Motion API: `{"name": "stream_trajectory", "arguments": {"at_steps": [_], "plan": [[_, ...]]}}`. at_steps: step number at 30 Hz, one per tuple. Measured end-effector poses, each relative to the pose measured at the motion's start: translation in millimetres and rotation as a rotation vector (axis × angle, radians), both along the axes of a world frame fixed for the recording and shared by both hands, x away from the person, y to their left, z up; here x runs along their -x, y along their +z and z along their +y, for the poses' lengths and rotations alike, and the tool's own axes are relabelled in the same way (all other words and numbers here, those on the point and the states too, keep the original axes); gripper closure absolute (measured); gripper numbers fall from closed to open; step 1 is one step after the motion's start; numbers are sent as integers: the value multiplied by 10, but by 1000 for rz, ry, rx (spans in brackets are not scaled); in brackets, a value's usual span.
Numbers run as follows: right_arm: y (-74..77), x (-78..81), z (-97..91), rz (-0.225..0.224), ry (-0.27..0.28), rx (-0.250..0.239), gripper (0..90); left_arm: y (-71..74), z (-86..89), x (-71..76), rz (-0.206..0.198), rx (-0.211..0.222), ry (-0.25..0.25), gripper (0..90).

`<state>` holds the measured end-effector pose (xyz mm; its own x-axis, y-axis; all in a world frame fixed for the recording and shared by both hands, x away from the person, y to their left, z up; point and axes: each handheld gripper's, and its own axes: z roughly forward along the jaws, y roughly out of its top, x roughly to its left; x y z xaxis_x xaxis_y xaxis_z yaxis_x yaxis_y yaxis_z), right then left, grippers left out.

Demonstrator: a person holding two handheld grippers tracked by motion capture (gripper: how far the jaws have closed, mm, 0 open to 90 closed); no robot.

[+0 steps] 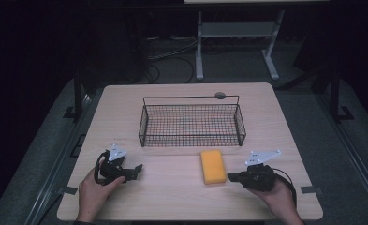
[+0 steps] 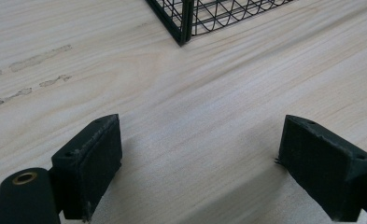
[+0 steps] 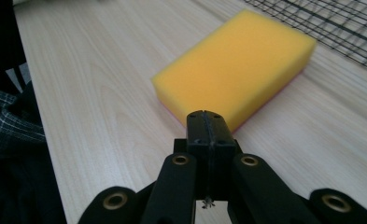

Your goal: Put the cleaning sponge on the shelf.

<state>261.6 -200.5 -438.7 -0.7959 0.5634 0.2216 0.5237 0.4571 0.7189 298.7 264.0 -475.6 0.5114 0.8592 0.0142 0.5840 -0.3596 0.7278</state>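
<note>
Right gripper (image 3: 208,122) is clenched empty, tips just short of the sponge (image 1: 213,166) lying flat on the table (image 1: 172,197). Left gripper (image 2: 197,158) sits released. Looks like the approach step; next it needs opening wide before grabbing. Basket (image 1: 192,123) waits behind.

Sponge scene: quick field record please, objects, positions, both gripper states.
sponge: yellow, flat on the table, in front of the basket
basket: black wire, nothing visible inside
table: light wood
left gripper: jaws open, nothing between them, over bare wood
right gripper: jaws shut on nothing, tips pointing at the sponge's near end; contact unclear
</note>
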Motion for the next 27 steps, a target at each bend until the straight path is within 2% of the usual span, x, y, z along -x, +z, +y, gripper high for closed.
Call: {"name": "stream_trajectory", "arguments": {"at_steps": [9, 20, 27], "plan": [[-52, 10, 167, 19, 53, 10, 900, 0, 0, 0, 0, 0, 0, 126], [-110, 1, 239, 34, 79, 35, 899, 0, 0, 0, 0, 0, 0, 126], [-126, -4, 224, 31, 72, 53, 900, 0, 0, 0, 0, 0, 0, 126]]}}
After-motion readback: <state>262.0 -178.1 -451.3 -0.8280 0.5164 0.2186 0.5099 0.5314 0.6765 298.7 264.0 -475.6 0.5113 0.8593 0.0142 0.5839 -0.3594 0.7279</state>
